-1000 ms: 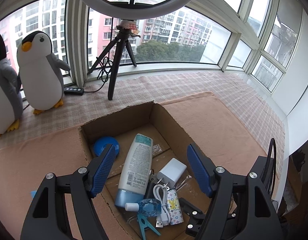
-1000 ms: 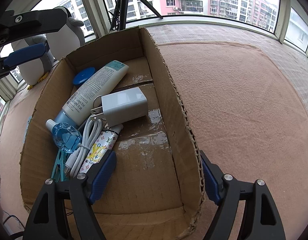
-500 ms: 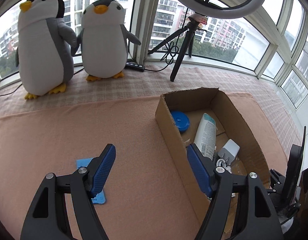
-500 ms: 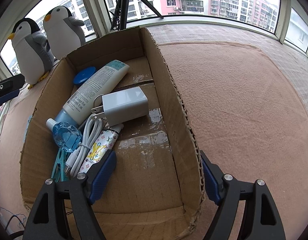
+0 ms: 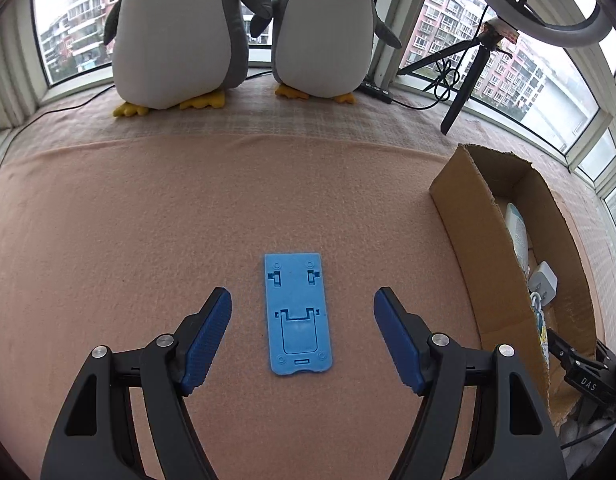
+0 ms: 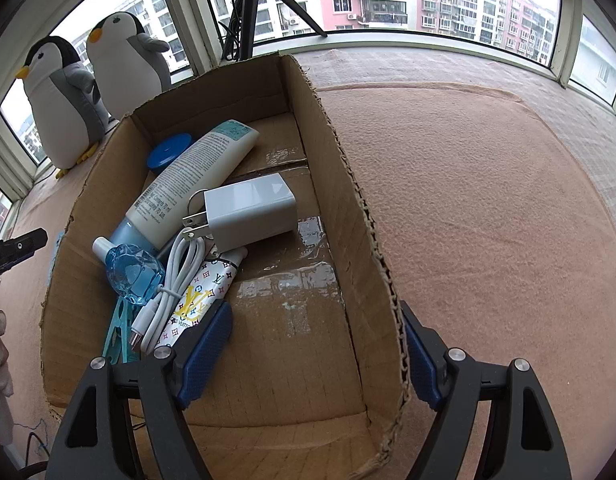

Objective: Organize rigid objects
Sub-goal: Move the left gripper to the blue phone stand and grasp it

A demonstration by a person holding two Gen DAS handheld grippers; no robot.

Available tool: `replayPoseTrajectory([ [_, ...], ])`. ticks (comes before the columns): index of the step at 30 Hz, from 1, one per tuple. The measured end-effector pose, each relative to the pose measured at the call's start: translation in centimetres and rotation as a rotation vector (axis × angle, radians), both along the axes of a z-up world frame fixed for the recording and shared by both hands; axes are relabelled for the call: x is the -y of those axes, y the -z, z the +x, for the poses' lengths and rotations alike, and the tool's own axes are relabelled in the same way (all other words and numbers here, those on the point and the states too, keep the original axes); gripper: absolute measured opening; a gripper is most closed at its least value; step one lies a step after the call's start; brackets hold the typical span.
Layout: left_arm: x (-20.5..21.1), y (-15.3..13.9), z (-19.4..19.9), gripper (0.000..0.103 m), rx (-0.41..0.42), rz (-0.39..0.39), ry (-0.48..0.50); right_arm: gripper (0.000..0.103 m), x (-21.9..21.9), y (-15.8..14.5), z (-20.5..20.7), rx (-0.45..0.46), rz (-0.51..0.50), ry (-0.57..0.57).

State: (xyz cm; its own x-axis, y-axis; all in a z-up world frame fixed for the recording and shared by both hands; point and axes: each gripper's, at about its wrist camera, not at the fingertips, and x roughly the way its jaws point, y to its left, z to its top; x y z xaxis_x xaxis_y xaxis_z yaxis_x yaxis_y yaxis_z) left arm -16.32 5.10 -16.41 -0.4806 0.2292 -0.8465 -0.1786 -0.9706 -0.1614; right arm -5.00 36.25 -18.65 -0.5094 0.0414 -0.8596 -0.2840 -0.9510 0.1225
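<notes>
Landmark for all positions: the one cardboard box (image 6: 348,208), which stands open-topped on the peach blanket (image 5: 147,220).

Left gripper (image 5: 301,334): fingers spread wide and holding nothing. One blue phone stand (image 5: 297,314) lies flat on the blanket, well to the left of the box and apart from it, between the two fingers but touching neither.

Right gripper (image 6: 314,354): fingers spread wide and holding nothing, straddling the box's right wall at its near end, one finger inside the box and one outside.

Box contents, counted from the right wrist view:
- One white lotion tube (image 6: 195,178) with a blue cap end, lying diagonally along the left side.
- One blue round lid (image 6: 167,152), at the far left corner, partly under the tube.
- One white charger plug (image 6: 249,210), at mid-box, leaning on the tube.
- One white coiled cable (image 6: 169,284), just in front of the charger.
- One clear blue faceted bottle (image 6: 133,274), left of the cable.
- One patterned tube (image 6: 199,296), under the cable.
- One teal clothes peg (image 6: 117,332), at the near left corner.

The right half of the box floor is bare cardboard with tape.

Beyond the box's far left corner, two plush penguins (image 5: 179,32) stand side by side at the window. One tripod (image 5: 464,76) carrying one ring light (image 5: 556,32) stands behind the box.
</notes>
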Motion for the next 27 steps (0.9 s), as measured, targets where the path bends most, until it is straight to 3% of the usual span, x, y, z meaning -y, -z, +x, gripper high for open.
replayPoseTrajectory([
  [8, -0.1, 1.4, 0.2, 0.072, 0.027, -0.021, 0.003, 0.076, 0.0, 0.0, 0.0, 0.000, 0.000, 0.000],
  [13, -0.4, 1.8, 0.0, 0.063, 0.042, -0.041, -0.002, 0.076, 0.0, 0.0, 0.0, 0.000, 0.000, -0.001],
  [19, -0.6, 2.1, 0.0, 0.061, 0.044, -0.061, -0.001, 0.076, 0.0, 0.0, 0.0, 0.000, 0.000, 0.000],
  [27, -1.0, 2.2, 0.2, 0.050, 0.018, -0.133, 0.002, 0.076, 0.0, 0.0, 0.0, 0.000, 0.000, -0.001],
])
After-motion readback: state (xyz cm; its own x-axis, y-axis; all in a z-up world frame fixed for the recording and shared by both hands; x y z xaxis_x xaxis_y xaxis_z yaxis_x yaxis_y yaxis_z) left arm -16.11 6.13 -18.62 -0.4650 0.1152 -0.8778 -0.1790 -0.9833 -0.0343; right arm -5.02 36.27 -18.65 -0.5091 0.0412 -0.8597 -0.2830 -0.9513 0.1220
